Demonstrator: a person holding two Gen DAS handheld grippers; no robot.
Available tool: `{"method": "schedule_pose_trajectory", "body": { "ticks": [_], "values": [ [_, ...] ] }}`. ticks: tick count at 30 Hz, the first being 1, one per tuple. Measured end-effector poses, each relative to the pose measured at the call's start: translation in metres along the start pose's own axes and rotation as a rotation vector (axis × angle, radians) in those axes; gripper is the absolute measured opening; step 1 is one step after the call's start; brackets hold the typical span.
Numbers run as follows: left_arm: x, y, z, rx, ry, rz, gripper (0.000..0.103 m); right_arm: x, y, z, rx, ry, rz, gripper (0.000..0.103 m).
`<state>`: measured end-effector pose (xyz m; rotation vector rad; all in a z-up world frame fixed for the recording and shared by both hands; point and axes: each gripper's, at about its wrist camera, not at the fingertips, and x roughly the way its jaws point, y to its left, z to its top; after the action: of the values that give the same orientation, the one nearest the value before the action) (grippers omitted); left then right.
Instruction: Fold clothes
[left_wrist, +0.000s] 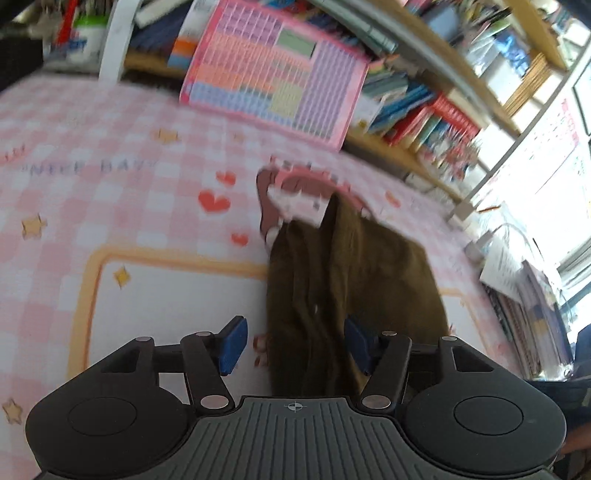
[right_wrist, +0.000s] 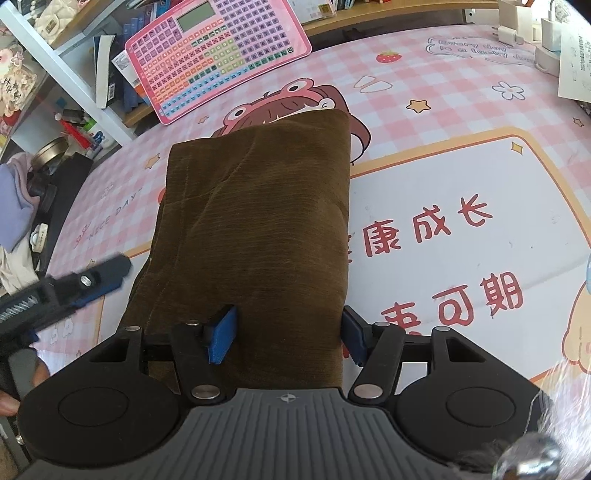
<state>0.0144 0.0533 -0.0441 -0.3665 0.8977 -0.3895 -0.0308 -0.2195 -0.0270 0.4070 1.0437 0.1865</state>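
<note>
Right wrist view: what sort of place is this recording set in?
Most likely a child's study desk at home. A pink checked desk mat with cartoon prints covers the surface, a pink learning tablet leans against crowded bookshelves, and a folded brown garment lies on the mat.

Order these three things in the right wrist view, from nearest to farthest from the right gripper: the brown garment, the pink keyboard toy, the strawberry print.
1. brown garment: between the pads of the right gripper, spreading ahead.
2. pink keyboard toy: beyond the garment's far edge, upper left.
3. strawberry print: upper right of centre on the pink mat; nearly level with the toy, so this ranking is loose.
</note>
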Motion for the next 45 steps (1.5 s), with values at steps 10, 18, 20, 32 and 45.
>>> {"method": "schedule_pose_trajectory", "body": {
  "ticks": [10,18,20,32,45],
  "values": [
    [0.022,-0.012,-0.007,-0.044,0.07,-0.027,0.037,0.01,-0.007,0.007,0.053,0.015,0.066,0.037],
    [0.005,-0.056,-0.015,0.11,0.003,-0.015,0.031,-0.015,0.035,-0.006,-0.386,-0.169,-0.1,0.027],
    [0.01,-0.049,-0.017,0.072,0.035,-0.014,0.032,-0.012,0.024,-0.003,-0.329,-0.128,-0.079,0.028],
    [0.029,-0.028,-0.02,-0.04,0.103,-0.04,0.053,-0.001,-0.031,0.001,0.124,-0.006,0.068,0.047],
    [-0.001,-0.058,-0.023,-0.013,-0.035,-0.037,0.03,-0.031,0.019,-0.008,-0.227,-0.205,-0.009,0.025]
  ]
}}
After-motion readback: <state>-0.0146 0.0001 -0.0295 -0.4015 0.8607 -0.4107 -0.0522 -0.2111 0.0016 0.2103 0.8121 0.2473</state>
